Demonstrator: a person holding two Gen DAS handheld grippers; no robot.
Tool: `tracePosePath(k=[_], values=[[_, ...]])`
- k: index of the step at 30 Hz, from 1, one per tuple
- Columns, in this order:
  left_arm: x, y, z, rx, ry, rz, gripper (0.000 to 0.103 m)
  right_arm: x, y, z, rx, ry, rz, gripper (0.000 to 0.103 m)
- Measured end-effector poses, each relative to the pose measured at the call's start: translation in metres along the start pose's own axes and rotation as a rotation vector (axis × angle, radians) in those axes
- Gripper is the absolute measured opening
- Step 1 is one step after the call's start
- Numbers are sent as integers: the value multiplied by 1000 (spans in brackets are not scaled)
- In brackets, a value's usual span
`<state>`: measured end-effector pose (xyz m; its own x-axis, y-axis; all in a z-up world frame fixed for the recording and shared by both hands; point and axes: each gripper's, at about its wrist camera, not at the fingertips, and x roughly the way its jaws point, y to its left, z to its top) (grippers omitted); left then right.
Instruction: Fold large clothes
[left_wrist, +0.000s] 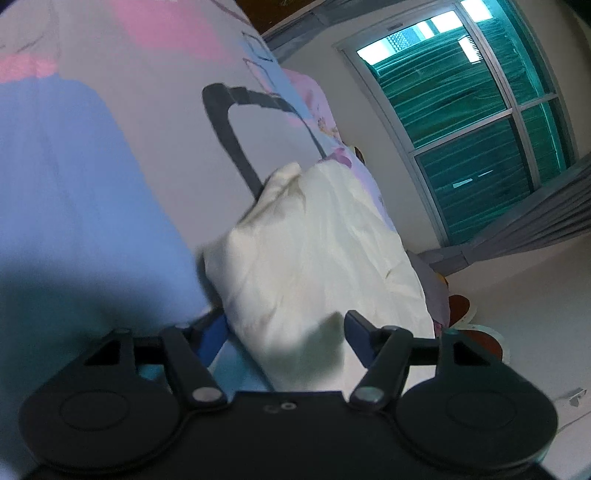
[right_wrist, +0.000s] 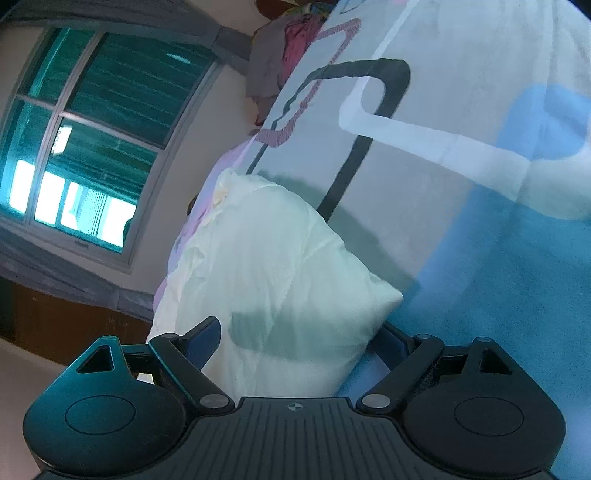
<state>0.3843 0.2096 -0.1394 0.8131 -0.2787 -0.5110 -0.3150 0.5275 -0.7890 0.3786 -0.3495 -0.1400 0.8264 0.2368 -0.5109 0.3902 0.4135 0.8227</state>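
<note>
Patterned bedsheet (left_wrist: 110, 155), window (left_wrist: 469, 122) and grey curtain (left_wrist: 535, 218).

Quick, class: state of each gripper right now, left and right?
Left gripper: open, fingers either side of the cream garment, not clamped.
Right gripper: open, jaws straddling the same cream garment on the patterned bedsheet.

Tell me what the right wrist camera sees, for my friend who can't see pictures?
A cream-white garment lies bunched on a patterned bedsheet, between the spread fingers of the right gripper. A window glows behind.
</note>
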Motion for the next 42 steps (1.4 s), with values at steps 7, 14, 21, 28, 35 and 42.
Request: tracePosePath(k=[7,14,21,28,35,42], values=[[16,2,5,-51,-25,-20,66,11,3,3,29,-23,2,88],[46,-10,23,-23,-40,5,56,30,13,10,-33,-27,-52,65],[43,-15,24,36,-15,-7,21,22,21,9,-101,-15,-42,30],[14,-27,19,47,-25,-12,19,-7,32,2,-162,-28,-20,24],[-31,-30,-1,97,-28,5,19,-51,25,-12,-180,-12,-12,24],[-78,-27,-31,129,-32,19,19,-97,6,-25,-173,-6,-6,24]])
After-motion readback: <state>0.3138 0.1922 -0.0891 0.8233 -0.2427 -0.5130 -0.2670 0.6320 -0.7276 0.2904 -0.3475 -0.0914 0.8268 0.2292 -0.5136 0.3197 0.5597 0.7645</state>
